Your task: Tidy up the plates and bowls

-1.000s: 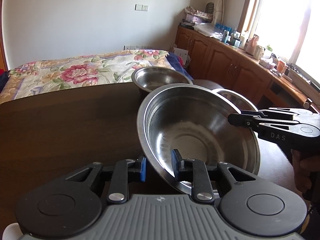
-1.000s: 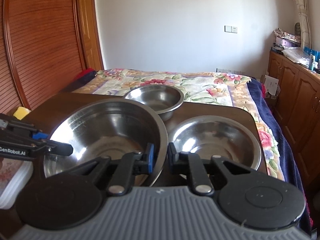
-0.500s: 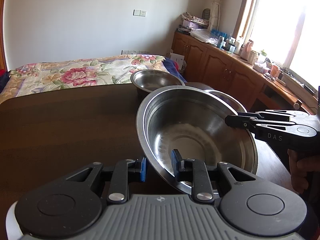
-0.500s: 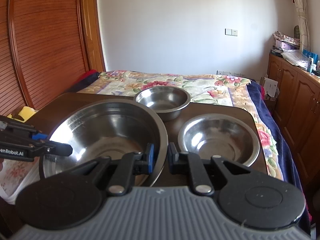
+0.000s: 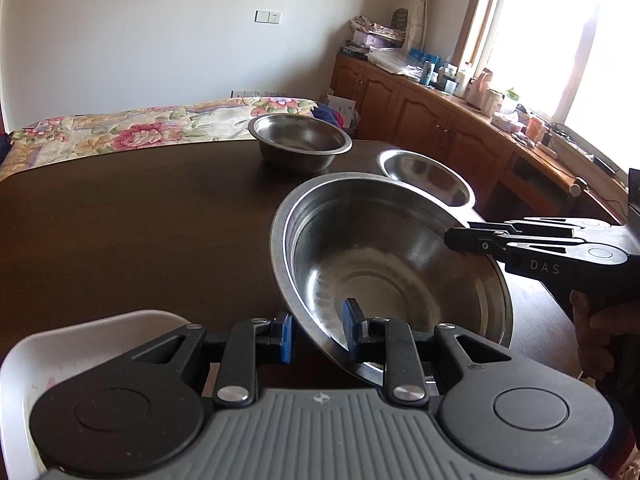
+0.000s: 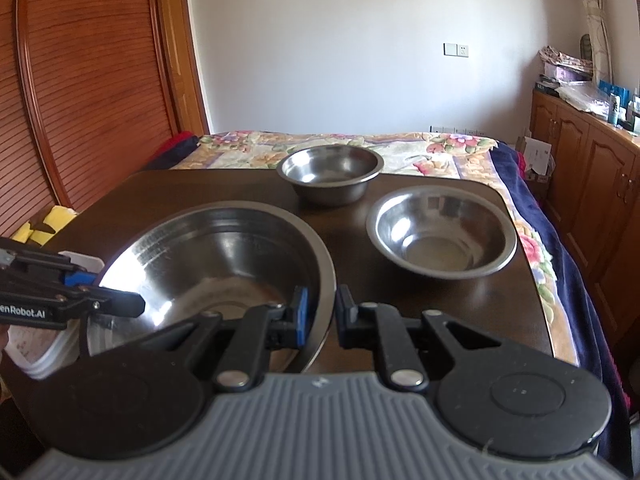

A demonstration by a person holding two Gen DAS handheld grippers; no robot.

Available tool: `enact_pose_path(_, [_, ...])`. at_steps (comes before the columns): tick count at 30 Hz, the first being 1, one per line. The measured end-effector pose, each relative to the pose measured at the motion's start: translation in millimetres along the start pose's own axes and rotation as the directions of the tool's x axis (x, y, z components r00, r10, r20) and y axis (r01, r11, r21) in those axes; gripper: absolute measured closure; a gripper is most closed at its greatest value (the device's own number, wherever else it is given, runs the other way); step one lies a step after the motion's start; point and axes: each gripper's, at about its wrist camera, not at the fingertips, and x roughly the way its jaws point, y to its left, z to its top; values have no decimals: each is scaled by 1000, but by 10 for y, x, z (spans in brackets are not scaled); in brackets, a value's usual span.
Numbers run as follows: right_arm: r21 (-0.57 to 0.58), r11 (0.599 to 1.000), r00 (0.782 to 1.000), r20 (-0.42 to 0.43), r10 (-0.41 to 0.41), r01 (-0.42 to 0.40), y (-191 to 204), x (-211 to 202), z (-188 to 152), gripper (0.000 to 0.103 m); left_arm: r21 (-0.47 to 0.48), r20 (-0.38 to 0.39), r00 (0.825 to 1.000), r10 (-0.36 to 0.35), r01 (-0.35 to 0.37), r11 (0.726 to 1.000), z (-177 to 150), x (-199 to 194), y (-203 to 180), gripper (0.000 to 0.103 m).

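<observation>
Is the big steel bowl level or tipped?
Tipped. In the left wrist view the large steel bowl leans with its left rim high, each gripper straddling a rim; contents: none visible.

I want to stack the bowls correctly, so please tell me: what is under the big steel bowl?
Under the big steel bowl, at its left, white plates show, apparently stacked; how far they reach beneath is hidden. Elsewhere the dark table shows beside it. Nothing lies inside the bowl.

Three shiny silver steel bowls: large (image 6: 216,264), medium (image 6: 440,236), small deep (image 6: 330,174). Dark brown wood worktop (image 5: 132,208). Bedspread (image 6: 400,148) cream with pink-red floral print, navy blue edge. Black grippers with blue pads (image 6: 302,314), grey ribbed bodies. White plastic container (image 5: 80,344). Reddish-brown slatted door (image 6: 80,80), white wall (image 6: 340,40).
</observation>
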Motion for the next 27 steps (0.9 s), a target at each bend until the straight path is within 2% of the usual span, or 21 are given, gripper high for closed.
enact_pose_path(16, [5, 1000, 1000, 7, -11, 11, 56, -173, -155, 87, 4, -3, 1000, -29, 29, 1000, -206, -111, -95, 77])
enact_pose_path(27, [-3, 1000, 1000, 2, -17, 17, 66, -227, -189, 87, 1, -10, 999, -39, 39, 999, -235, -107, -92, 76])
